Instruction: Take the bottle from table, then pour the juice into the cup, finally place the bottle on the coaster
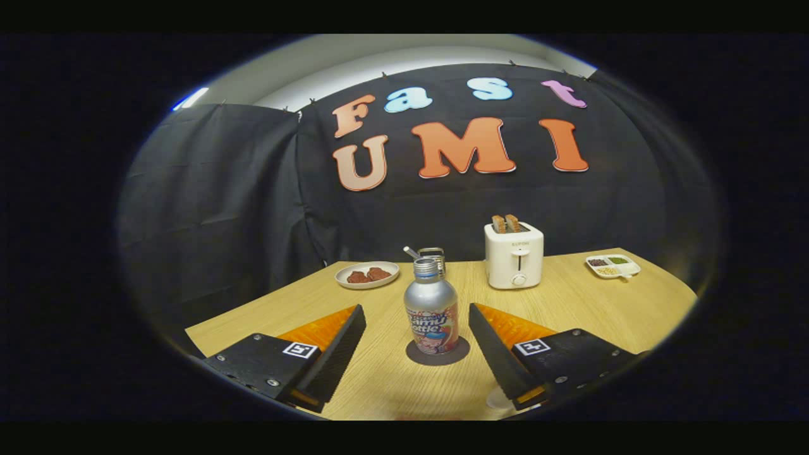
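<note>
Your gripper (417,328) hangs wide open, empty; the bottle (431,309) stands upright at twelve o'clock between your fingers, already on the dark coaster (458,355), touching neither finger.

A silver bottle (431,306) is standing upright on a dark round coaster (438,355) on a wooden table (588,309). The gripper (417,322) is hanging spread wide, its fingers flanking the bottle without touching. A white toaster (514,255) is sitting beyond.
</note>
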`<state>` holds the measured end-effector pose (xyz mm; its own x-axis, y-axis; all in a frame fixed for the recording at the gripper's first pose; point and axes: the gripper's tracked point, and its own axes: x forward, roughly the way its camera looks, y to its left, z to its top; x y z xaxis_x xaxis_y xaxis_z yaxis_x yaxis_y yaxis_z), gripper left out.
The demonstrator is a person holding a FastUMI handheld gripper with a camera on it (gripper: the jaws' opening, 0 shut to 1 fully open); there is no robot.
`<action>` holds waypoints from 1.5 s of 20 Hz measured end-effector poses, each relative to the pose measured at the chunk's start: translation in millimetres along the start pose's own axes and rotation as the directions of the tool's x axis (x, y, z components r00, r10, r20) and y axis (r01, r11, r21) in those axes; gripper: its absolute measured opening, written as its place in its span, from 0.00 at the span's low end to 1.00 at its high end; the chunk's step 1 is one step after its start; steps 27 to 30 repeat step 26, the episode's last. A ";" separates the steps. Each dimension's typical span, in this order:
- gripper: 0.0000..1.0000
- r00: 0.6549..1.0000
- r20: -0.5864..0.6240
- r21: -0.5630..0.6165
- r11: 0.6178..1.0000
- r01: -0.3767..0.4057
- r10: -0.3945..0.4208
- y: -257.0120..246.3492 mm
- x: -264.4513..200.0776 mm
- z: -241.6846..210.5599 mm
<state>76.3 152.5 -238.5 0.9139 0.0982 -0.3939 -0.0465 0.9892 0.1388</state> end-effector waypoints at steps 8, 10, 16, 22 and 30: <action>0.97 0.971 0.232 -0.090 0.993 0.078 -0.055 -45.6 -79.6 88.1; 0.97 0.964 0.258 -0.098 0.991 0.094 -0.066 -57.1 -96.4 102.3; 0.97 0.929 0.360 -0.081 0.989 0.124 -0.087 -90.6 -138.7 148.6; 0.97 0.895 0.426 -0.070 0.982 0.177 -0.131 -120.9 -174.2 170.4; 0.97 0.886 0.443 -0.058 0.982 0.182 -0.138 -132.8 -185.4 175.4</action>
